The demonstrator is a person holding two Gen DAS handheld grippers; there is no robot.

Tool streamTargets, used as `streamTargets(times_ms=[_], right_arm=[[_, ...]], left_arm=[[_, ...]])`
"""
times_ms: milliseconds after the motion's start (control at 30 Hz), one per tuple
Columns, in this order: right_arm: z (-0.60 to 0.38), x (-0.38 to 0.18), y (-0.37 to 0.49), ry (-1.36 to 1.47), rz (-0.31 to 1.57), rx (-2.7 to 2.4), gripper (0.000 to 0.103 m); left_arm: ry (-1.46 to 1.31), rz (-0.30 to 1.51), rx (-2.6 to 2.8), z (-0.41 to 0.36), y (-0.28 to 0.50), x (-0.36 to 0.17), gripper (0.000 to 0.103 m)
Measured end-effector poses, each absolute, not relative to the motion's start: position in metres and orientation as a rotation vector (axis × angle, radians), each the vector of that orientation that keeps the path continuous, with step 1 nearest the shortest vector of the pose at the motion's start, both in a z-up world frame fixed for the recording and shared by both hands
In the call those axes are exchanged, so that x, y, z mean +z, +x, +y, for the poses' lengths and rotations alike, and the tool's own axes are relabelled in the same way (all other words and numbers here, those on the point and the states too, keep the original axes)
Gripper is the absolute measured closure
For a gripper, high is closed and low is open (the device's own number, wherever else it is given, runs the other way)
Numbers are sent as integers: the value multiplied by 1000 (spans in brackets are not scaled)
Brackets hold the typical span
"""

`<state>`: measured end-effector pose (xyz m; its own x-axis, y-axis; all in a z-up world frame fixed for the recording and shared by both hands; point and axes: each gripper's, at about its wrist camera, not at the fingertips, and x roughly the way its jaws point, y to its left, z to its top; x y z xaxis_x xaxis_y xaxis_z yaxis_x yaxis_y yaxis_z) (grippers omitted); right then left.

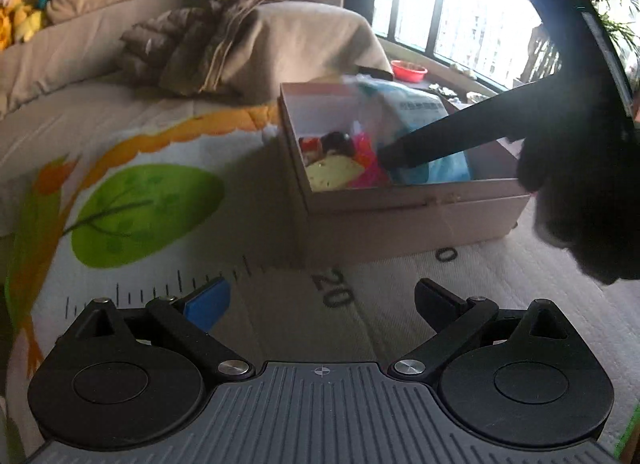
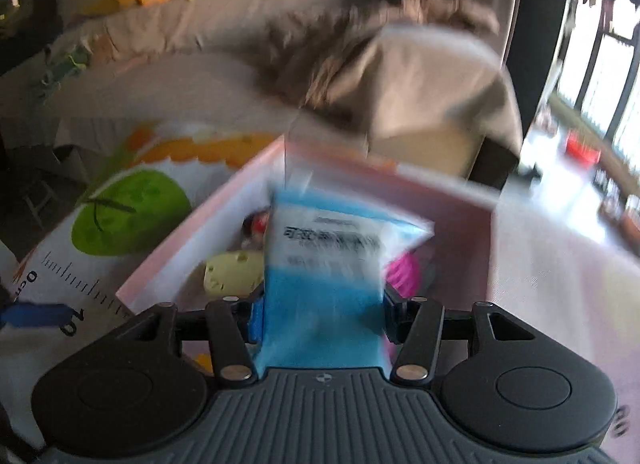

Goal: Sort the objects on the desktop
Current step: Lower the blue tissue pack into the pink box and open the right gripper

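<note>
Right gripper (image 2: 322, 322) clamping upright packet (image 2: 324, 264) (blurred)

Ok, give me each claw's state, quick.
Left claw: open, empty.
Right claw: shut on the blue-and-white packet, over the box.

Cardboard box (image 1: 400, 219): matt, pale pink. Blue-white packet (image 2: 324, 264): glossy plastic film. Play mat (image 1: 140, 199), lower left: printed, finely textured. Jacket (image 1: 224, 35), upper centre: quilted cloth.

Left tool (image 1: 320, 300) agape, right tool (image 2: 320, 316) clamped
</note>
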<state>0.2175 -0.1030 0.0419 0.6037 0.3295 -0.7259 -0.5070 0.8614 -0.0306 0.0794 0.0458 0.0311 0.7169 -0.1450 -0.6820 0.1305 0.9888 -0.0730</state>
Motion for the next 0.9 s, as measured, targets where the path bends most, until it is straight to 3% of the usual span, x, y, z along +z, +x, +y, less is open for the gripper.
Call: streamTargets(times_ms=[133, 600, 800, 900], right_arm=[[-95, 40, 210, -234, 793, 511, 40], [-92, 44, 229, -285, 680, 388, 46], [-107, 41, 232, -128, 847, 546, 46], [-114, 41, 227, -130, 825, 516, 46]], left_arm=[[-43, 768, -158, 50, 81, 29, 1], [-47, 787, -161, 42, 90, 21, 0], [-37, 801, -139, 40, 91, 21, 0], [-39, 807, -132, 38, 90, 21, 0]])
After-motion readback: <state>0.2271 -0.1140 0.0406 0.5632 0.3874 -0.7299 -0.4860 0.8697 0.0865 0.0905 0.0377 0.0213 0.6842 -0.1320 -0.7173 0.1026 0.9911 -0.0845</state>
